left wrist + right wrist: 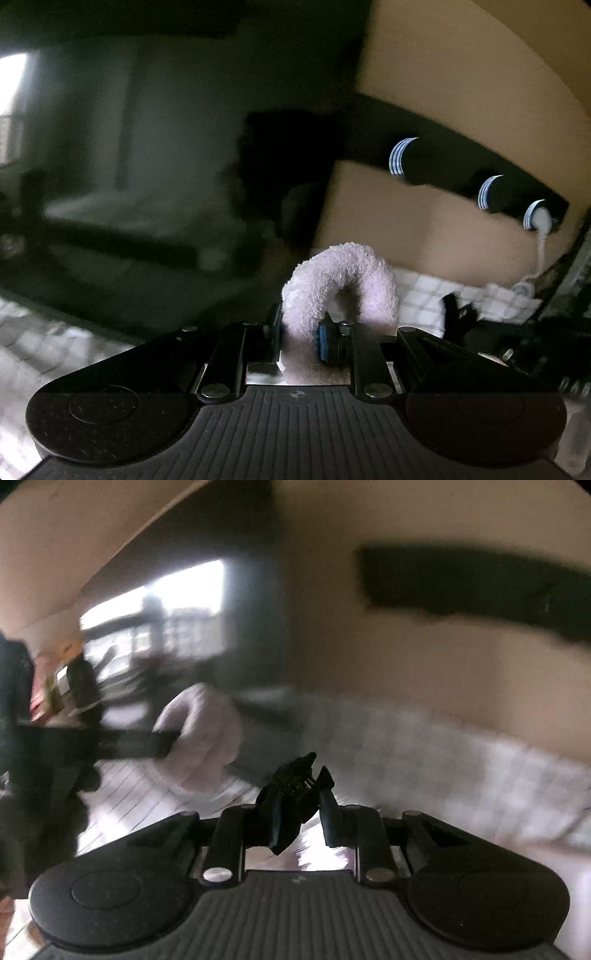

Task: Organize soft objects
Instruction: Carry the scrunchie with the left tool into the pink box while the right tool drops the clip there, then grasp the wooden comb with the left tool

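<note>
Tan wall [443, 74] behind everything, both views motion-blurred. White checked bedding [424, 295] low in the left wrist view, same checked cloth [443, 746] across the right wrist view.

Left gripper [301, 332]: jaws narrow, clamped on a pale fluffy towel-like cloth [340, 280]. Cloth loops up over the blue-padded finger [325, 341] in an arch and drops down its far side. Same cloth shows as a pale bundle [207, 731] at left in the right wrist view, a dark bar-shaped part of the left gripper running into it.

Right gripper [301, 794]: jaws narrow, a small black soft item [295, 779] pinched between them, sticking up past the tips. Too blurred and dark to name exactly.

Long black wall rack [461, 162] on the tan wall, with blue-and-white striped rolled ends [400, 157] showing; a white cord [541, 240] hangs from its right end. Dark blurred strip [480, 587] high on the wall in the right wrist view. Bright window [177, 594] at left there.
</note>
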Motion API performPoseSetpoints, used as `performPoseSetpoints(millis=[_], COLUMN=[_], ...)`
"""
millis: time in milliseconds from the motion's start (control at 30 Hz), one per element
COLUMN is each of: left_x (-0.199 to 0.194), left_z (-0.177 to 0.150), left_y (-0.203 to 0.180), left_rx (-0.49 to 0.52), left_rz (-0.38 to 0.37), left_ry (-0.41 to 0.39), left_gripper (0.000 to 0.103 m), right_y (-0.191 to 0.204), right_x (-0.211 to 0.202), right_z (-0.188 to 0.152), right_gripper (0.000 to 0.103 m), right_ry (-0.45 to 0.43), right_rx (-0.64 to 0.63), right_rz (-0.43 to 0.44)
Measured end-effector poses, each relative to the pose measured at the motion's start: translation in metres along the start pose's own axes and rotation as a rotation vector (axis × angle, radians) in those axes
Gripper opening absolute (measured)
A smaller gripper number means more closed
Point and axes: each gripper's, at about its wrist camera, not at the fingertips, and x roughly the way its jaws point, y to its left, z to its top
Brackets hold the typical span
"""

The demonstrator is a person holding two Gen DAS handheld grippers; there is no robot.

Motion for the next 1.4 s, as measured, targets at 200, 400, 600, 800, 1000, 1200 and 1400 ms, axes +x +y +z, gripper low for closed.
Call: performPoseSetpoints(millis=[200, 400, 600, 800, 1000, 1200, 1400], left_x=[0.046, 0.116, 0.19, 0.172, 0.097, 0.019, -0.065], left_z=[0.005, -0.01, -0.065, -0.087, -0.113, -0.129, -0.114], left_y=[-0.095, -0.193, -0.222, -0.201, -0.142, -0.031, 0.076], left_rx=[0.038, 0.065, 0.047, 0.02, 0.029, -0.12, -0.186], left_rz=[-0.236, -0.412, -0.35, -0.377, -0.331, -0.113, 0.212], left_ry=[0.089, 0.248, 0.481, 0.437, 0.329, 0.244, 0.082], left_gripper=[0.021, 0.023, 0.025, 0.025, 0.025, 0.025, 0.025], right_y=[-0.088, -0.159, -0.201, -0.192, -0.172, -0.146, -0.063], right_x=[-0.068, -0.097, -0.09, -0.086, -0.075, -0.044, -0.004], right_z=[0.001, -0.035, -0.093, -0.133, -0.141, -0.119, -0.081], right_gripper=[0.021, 0.022, 0.043, 0.043, 0.044, 0.048, 0.048], right_ry=[-0.087, -0.019, 0.115, 0.178, 0.18, 0.158, 0.11], right_rx=[0.013, 0.064, 0.141, 0.133, 0.188, 0.312, 0.247], right_rz=[-0.255, -0.412, -0.368, -0.345, -0.296, -0.235, -0.115])
